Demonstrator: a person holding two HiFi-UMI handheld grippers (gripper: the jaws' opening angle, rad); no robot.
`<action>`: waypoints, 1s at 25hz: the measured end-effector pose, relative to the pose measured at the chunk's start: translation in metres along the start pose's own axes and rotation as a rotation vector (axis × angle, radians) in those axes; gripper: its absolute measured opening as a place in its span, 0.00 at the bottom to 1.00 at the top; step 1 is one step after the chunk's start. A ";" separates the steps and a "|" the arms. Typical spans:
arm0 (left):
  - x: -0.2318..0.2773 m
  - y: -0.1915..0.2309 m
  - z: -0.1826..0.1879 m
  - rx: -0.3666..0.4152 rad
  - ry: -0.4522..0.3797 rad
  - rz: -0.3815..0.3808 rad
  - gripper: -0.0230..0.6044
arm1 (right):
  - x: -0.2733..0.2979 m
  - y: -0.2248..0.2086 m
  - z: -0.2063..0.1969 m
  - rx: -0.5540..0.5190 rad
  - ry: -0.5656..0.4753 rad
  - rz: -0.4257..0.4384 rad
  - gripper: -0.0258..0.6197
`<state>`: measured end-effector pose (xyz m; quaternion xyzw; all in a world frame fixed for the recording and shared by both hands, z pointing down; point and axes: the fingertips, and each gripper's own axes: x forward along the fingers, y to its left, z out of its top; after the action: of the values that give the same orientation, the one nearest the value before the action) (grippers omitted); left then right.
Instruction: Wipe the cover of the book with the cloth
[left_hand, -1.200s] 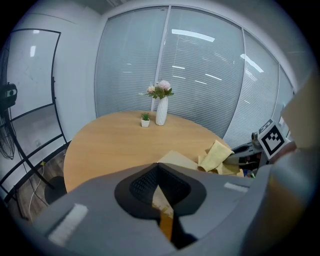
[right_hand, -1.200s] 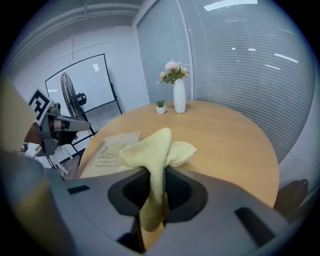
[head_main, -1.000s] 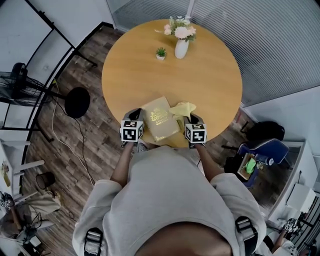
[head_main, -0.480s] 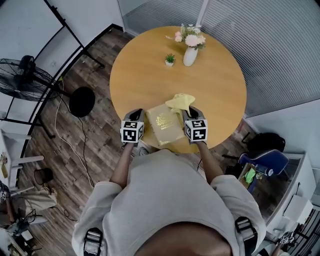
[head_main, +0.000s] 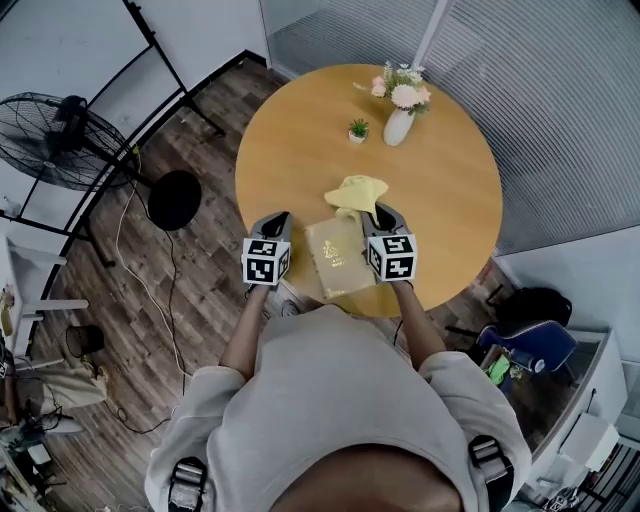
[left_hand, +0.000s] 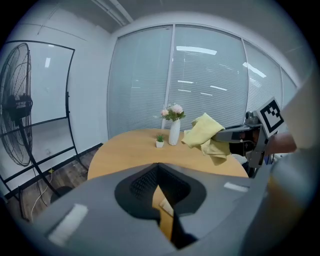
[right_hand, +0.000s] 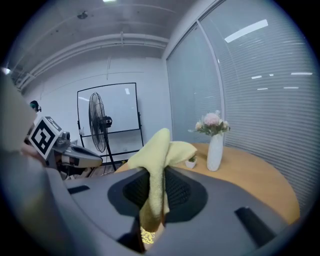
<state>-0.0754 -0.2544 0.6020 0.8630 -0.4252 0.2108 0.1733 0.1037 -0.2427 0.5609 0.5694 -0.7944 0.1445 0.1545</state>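
Note:
A tan book (head_main: 338, 258) with gold print lies flat on the near part of the round wooden table (head_main: 440, 190). My right gripper (head_main: 379, 211) is shut on a yellow cloth (head_main: 357, 191), which hangs bunched above the book's far edge. In the right gripper view the cloth (right_hand: 159, 155) stands up out of the closed jaws of the right gripper (right_hand: 151, 212), and a bit of the book's gold print (right_hand: 146, 236) shows below. My left gripper (head_main: 278, 217) hovers just left of the book, jaws together with nothing in them. Its own view shows the cloth (left_hand: 205, 132) held off to the right.
A white vase of flowers (head_main: 398, 122) and a small potted plant (head_main: 357, 130) stand at the table's far side. On the wooden floor to the left are a standing fan (head_main: 45, 140), a black round base (head_main: 175, 200) and a cable. A blue chair (head_main: 530, 343) is at the right.
The right gripper has lifted the cloth from beside the book and carried it toward the book's far edge. The left gripper has stayed by the book's left side.

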 end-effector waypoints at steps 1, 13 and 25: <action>-0.001 0.003 0.003 0.000 -0.006 0.005 0.05 | 0.002 0.003 0.003 -0.003 -0.004 0.008 0.14; -0.011 0.033 0.010 -0.007 -0.026 0.059 0.05 | 0.025 0.026 0.023 -0.047 -0.018 0.064 0.14; -0.005 0.026 0.009 -0.009 -0.029 0.038 0.05 | 0.027 0.028 0.020 -0.051 -0.009 0.062 0.14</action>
<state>-0.0968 -0.2710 0.5947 0.8568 -0.4450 0.1999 0.1670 0.0671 -0.2651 0.5517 0.5410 -0.8158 0.1265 0.1608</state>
